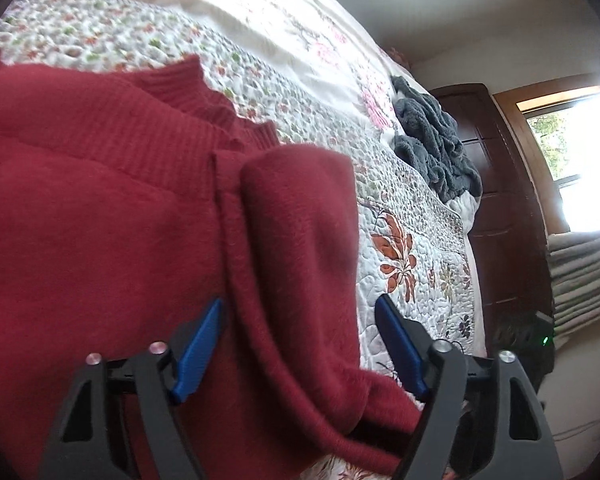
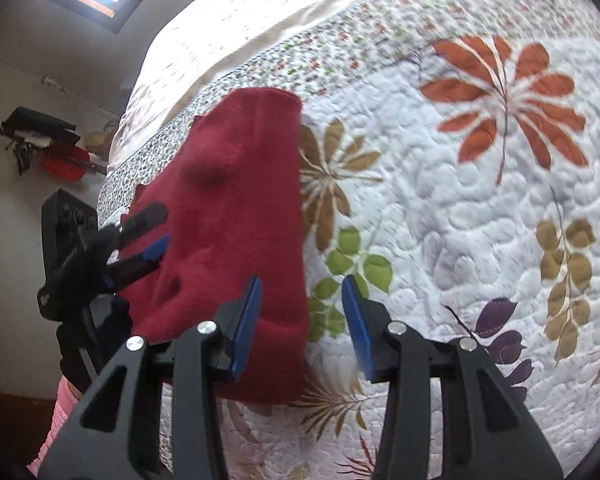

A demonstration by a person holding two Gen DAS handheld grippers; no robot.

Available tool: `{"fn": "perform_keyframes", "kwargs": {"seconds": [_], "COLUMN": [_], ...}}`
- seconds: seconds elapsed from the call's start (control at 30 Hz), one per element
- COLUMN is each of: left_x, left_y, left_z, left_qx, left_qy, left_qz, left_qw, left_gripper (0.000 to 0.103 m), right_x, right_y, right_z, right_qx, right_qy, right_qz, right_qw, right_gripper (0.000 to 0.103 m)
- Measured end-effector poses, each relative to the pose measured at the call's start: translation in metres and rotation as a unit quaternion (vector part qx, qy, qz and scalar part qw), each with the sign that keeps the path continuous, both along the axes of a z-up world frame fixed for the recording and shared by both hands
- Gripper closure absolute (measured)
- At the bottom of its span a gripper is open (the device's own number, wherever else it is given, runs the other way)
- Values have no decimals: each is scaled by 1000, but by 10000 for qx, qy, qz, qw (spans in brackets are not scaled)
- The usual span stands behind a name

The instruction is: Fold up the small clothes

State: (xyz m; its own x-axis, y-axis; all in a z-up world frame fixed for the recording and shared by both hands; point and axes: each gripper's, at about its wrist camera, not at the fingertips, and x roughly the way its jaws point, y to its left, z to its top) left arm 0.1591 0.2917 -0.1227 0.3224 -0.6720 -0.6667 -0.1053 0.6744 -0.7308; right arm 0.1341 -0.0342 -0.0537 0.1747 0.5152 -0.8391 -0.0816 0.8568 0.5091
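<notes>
Red knit sweater [image 1: 148, 216] lies folded on floral quilt [image 1: 412, 248], a fold of it between the spread blue pads of the left gripper [image 1: 300, 344]. Right gripper [image 2: 302, 320] open, straddling the sweater's edge; grey blanket [image 1: 432, 140] at 2 o'clock in left view.

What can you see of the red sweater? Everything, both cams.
The red sweater is a soft, slightly fuzzy dark-red knit with ribbed bands and wavy-edged cuffs or collar near its far end. It lies on the floral quilt, partly folded: one side is turned over into a thick rolled edge. The left gripper is open, straddling that fold near the bed edge. The right gripper is open at the sweater's other edge, one blue finger over the cloth, the other over the quilt. Neither is clamped on it.
</notes>
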Motion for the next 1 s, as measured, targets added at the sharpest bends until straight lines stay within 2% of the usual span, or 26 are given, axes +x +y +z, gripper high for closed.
{"fn": "perform_keyframes", "kwargs": {"seconds": [0.17,0.2,0.33,0.47,0.67,0.77,1.0], "left_x": [12,13,14,10,-1,-8,-16], "left_y": [-15,-18,-20,-16,-4,10,57], "left_z": [-7,-9,-11,-7,18,35,60], "left_qx": [75,169,262,231,147,164,79], "left_qy": [83,98,90,-72,-558,-781,-970], "left_qz": [-69,-51,56,73,111,117,314], "left_qw": [9999,9998,9996,9997,9983,9967,9948], "left_gripper": [62,72,81,86,88,88,88], "right_x": [-2,-3,-3,-4,-9,-10,-12], "right_y": [-8,-9,-10,-9,0,5,26], "right_z": [-9,-9,-9,-11,-9,-7,-3], "right_qx": [84,46,-12,-44,-90,-42,34], "right_qy": [26,6,-35,-32,-143,-166,-253], "right_qz": [-65,-58,-27,-22,121,168,378], "right_qw": [9999,10000,10000,10000,9998,9997,9990], "right_gripper": [61,61,61,61,60,60,58]}}
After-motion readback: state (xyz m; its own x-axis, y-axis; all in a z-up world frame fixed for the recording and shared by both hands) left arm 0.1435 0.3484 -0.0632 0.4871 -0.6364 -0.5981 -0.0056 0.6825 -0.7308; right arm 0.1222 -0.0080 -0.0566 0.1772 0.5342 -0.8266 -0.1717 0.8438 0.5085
